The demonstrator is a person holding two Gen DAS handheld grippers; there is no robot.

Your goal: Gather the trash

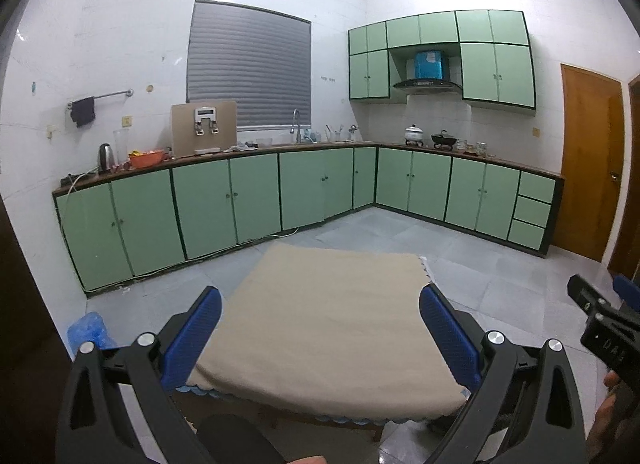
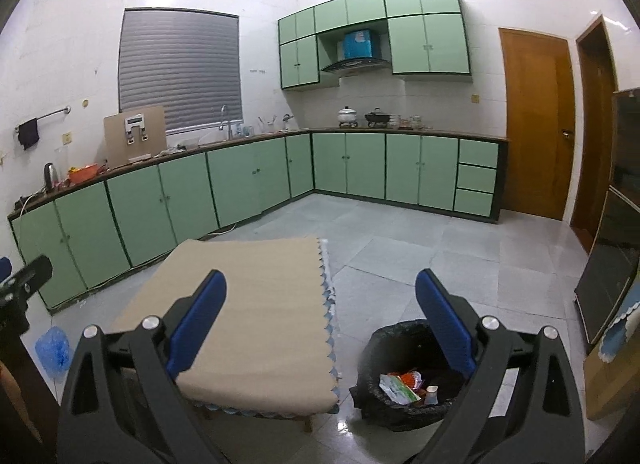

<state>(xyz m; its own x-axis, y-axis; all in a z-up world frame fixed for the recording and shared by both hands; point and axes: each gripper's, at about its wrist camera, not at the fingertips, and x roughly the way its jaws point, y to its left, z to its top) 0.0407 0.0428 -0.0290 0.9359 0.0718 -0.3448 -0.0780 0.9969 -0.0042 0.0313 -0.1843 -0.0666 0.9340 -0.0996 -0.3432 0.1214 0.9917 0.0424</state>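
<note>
Above the table (image 1: 320, 316), left gripper (image 1: 320, 336) and right gripper (image 2: 320, 332) level, jaws spread wide

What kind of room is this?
A home kitchen, most likely: green base cabinets under an L-shaped counter, a sink faucet by the window, and a range hood over pots.

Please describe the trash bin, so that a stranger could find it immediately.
Find the low table with the beige cloth in the middle of the kitchen floor. On the tiles at its right side stands the trash bin. It alone has a black bag lining and holds wrappers.
</note>
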